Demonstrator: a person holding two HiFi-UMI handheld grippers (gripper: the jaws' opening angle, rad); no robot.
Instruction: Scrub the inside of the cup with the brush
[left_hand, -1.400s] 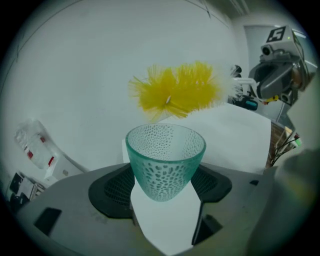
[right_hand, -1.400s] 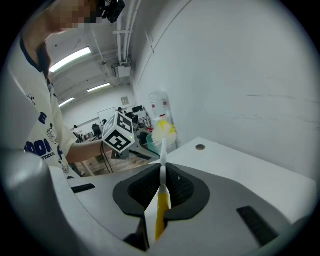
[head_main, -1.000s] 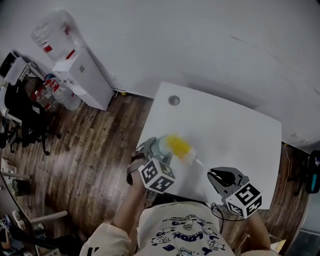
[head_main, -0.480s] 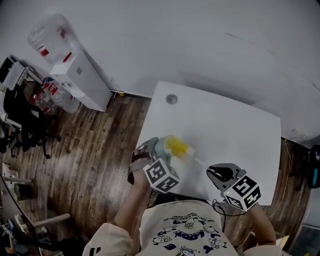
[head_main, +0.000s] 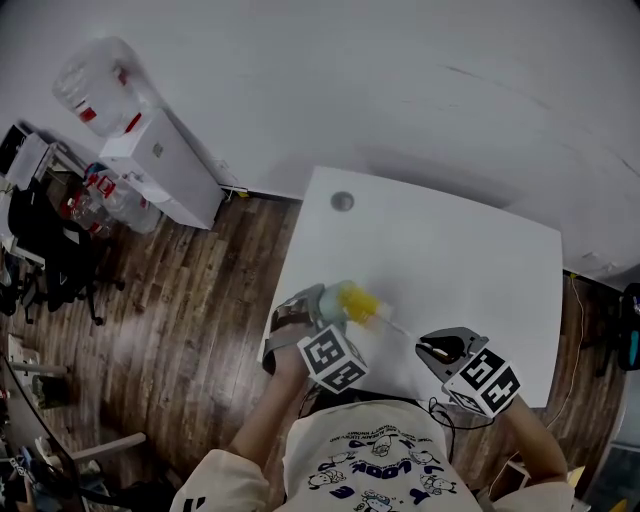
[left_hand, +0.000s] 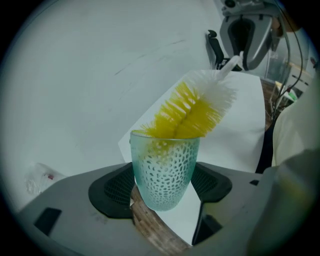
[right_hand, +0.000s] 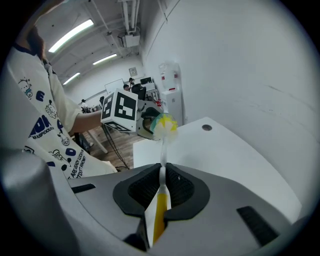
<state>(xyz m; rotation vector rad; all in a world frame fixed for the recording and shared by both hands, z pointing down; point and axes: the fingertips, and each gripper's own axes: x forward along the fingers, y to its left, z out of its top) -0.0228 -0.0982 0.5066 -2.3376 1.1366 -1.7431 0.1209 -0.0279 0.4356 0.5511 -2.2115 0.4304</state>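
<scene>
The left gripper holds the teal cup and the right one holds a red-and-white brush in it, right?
Not quite: the brush is yellow and white, not red, as the left gripper view shows. The left gripper does hold the teal cup, and the right gripper holds the brush in it.

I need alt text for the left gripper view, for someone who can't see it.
The left tongs clamp a pale green, dimpled cup while a yellow-and-white bottle brush slants into its mouth, most bristles above the rim. The right tongs hold the brush handle at upper right, over a white table.
</scene>
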